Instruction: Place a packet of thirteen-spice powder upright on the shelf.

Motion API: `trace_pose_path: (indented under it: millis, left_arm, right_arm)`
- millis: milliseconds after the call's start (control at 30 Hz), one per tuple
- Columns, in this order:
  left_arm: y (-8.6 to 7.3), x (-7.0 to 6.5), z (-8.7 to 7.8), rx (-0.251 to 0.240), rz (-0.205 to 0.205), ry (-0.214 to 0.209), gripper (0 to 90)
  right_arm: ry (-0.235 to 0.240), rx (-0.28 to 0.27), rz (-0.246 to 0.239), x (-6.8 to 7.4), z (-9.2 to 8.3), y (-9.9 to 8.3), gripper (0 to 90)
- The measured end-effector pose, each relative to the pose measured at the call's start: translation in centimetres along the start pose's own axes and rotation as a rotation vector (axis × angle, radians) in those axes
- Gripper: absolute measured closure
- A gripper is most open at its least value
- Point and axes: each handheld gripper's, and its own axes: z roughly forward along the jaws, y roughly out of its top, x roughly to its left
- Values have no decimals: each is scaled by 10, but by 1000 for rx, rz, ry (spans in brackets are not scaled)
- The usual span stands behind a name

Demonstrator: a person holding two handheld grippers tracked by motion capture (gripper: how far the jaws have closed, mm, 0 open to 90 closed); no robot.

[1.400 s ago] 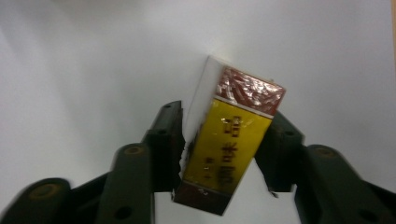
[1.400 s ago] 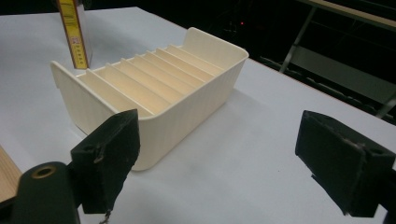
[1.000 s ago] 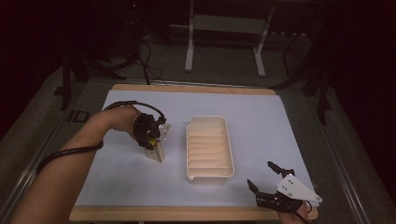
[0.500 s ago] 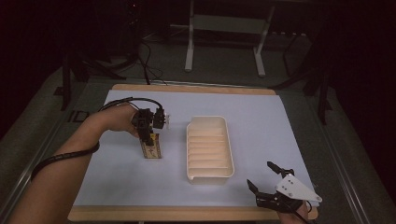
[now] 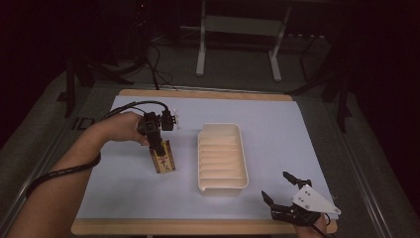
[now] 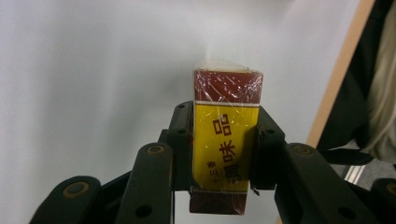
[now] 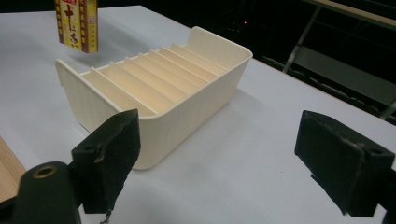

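High view: left gripper clamps box, bare mat beside tray.

Claw clamps spice box.

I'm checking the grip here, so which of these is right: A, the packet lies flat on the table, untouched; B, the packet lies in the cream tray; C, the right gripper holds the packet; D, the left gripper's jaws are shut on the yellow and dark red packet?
D: in the left gripper view the left gripper clamps the packet on both sides, outside the cream tray; the right gripper stands open.
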Motion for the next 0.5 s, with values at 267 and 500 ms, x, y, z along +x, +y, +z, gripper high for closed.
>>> trace_pose_path:
  millis: [267,500]
  left_arm:
    - [-7,-6,-21,-174,-17,-16,678]
    - [-1,-23,-33,-198,31,12,678]
  right_arm:
    - [0,3,-1,1,1,0,142]
    - [-2,6,-3,1,1,0,142]
